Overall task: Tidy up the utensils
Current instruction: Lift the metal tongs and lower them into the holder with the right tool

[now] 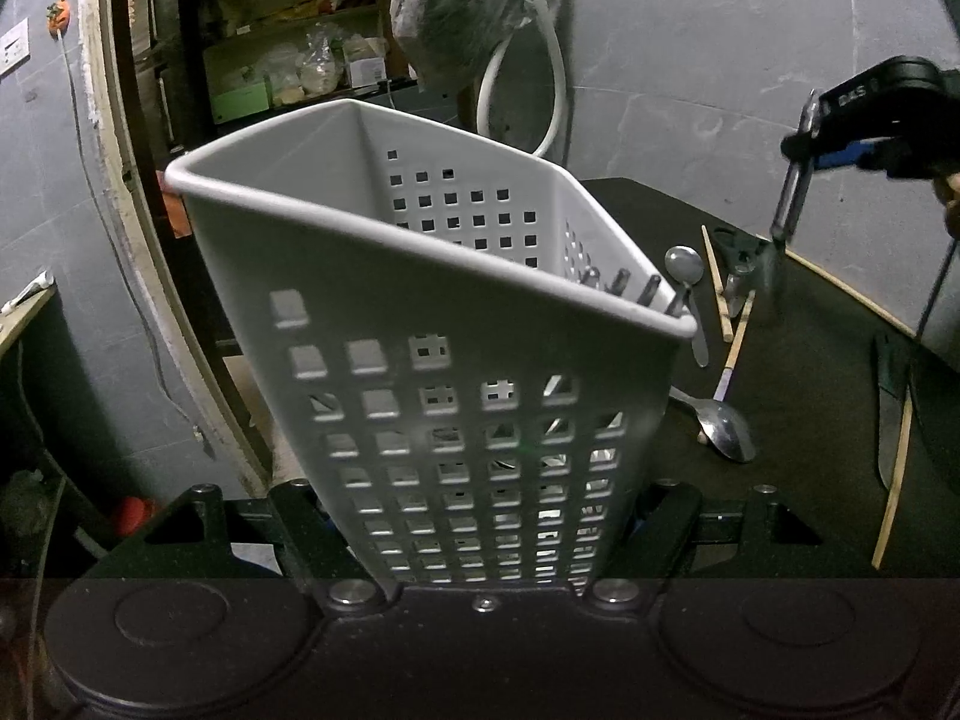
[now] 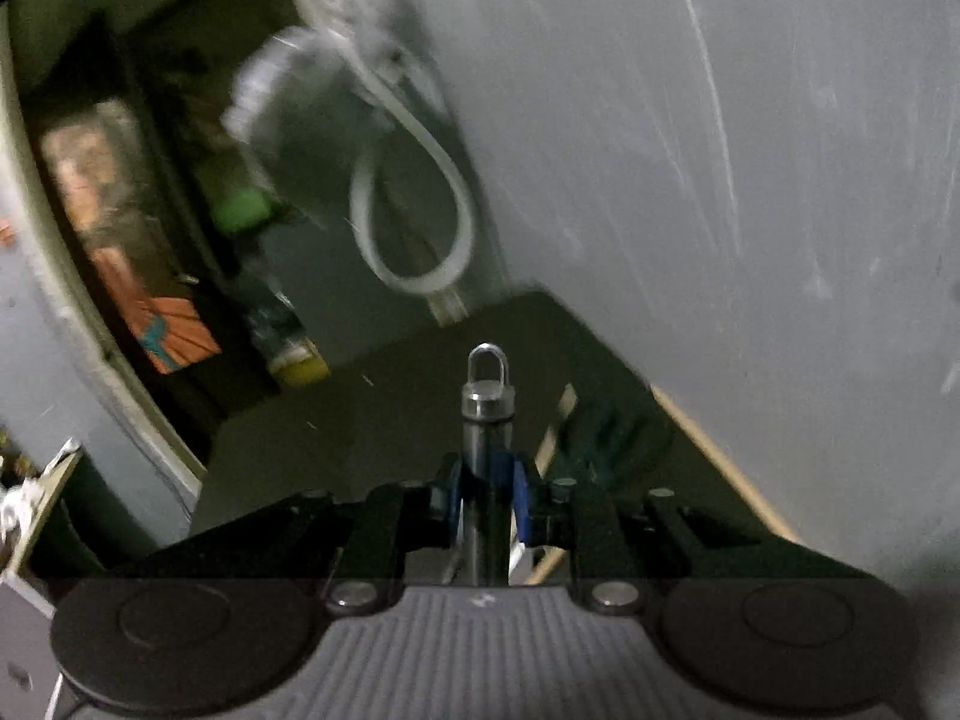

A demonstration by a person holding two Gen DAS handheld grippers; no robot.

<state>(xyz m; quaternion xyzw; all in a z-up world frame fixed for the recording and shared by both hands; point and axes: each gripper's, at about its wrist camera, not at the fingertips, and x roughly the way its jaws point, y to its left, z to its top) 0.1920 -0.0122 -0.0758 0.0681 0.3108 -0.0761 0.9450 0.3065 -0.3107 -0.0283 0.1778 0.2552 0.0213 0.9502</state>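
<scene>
up high, peeler (image 2: 487,420) between right tool (image 2: 487,495) pads

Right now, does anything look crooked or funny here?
Yes. The white basket is tipped over at a slant instead of standing straight, held in the left claw. Spoons and chopsticks lie scattered on the dark table, and the right claw holds a metal utensil in the air.
</scene>
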